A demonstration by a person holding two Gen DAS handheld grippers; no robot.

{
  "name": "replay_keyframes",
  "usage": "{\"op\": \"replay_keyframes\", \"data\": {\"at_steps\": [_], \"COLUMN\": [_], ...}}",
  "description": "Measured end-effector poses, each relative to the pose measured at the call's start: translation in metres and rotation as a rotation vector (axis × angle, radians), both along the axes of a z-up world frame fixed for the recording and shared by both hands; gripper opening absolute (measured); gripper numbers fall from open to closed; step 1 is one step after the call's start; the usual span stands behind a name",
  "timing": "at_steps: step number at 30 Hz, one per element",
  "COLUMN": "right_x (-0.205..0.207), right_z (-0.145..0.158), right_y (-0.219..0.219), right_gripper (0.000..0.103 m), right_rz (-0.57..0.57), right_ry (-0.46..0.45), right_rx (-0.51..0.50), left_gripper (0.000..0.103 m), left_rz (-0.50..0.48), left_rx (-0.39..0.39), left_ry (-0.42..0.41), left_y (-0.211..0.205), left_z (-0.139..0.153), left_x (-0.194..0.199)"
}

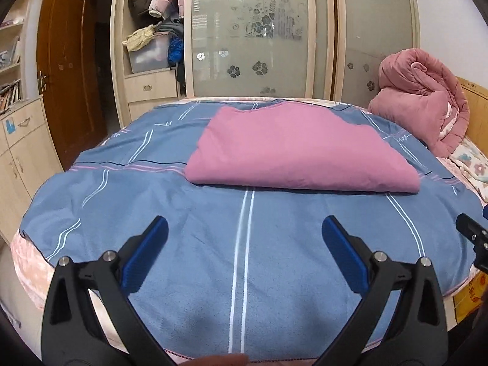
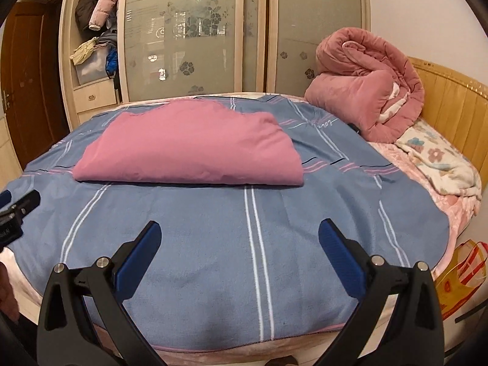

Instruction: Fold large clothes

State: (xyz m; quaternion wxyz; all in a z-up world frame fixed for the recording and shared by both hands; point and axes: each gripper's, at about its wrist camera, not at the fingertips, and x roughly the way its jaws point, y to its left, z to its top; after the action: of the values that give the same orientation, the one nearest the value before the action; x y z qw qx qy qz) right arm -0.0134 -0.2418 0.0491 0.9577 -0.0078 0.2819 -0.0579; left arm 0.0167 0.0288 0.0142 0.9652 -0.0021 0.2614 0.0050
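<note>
A pink garment [image 1: 292, 149] lies folded into a thick rectangle on the blue striped bed cover [image 1: 213, 244]; it also shows in the right wrist view [image 2: 189, 149]. My left gripper [image 1: 244, 228] is open and empty, above the near part of the cover, well short of the garment. My right gripper [image 2: 239, 231] is open and empty, likewise near the bed's front edge. The right gripper's tip [image 1: 472, 238] shows at the right edge of the left wrist view; the left gripper's tip [image 2: 18, 210] shows at the left edge of the right wrist view.
A rolled pink quilt [image 2: 369, 85] sits at the far right by the wooden headboard [image 2: 451, 109], with a floral blanket [image 2: 439, 158] below it. A sliding-door wardrobe [image 1: 250, 39] stands behind the bed. A red-yellow bag [image 2: 463, 277] hangs at the bed's right side.
</note>
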Motion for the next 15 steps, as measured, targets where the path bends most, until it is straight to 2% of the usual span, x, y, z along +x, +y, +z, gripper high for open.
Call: {"op": "replay_keyframes", "data": {"at_steps": [6,10,15], "right_x": [0.004,0.007,0.008], "right_z": [-0.004,-0.003,-0.003], "right_y": [0.012,0.018,0.023], "right_gripper": [0.102,0.102,0.102], "right_rz": [0.03,0.043,0.046], "right_ry": [0.016,0.016,0.012], "right_rx": [-0.025,-0.026,-0.028], "left_gripper": [0.101,0.101,0.101], "left_rz": [0.002,0.005,0.005], "left_rx": [0.013,-0.004,-0.009], "left_ry": [0.027,0.073,0.055], "left_y": [-0.001,0.004,0.004], "left_z": [-0.006,-0.008,-0.006], "left_x": [-0.001,0.005,0.003]}}
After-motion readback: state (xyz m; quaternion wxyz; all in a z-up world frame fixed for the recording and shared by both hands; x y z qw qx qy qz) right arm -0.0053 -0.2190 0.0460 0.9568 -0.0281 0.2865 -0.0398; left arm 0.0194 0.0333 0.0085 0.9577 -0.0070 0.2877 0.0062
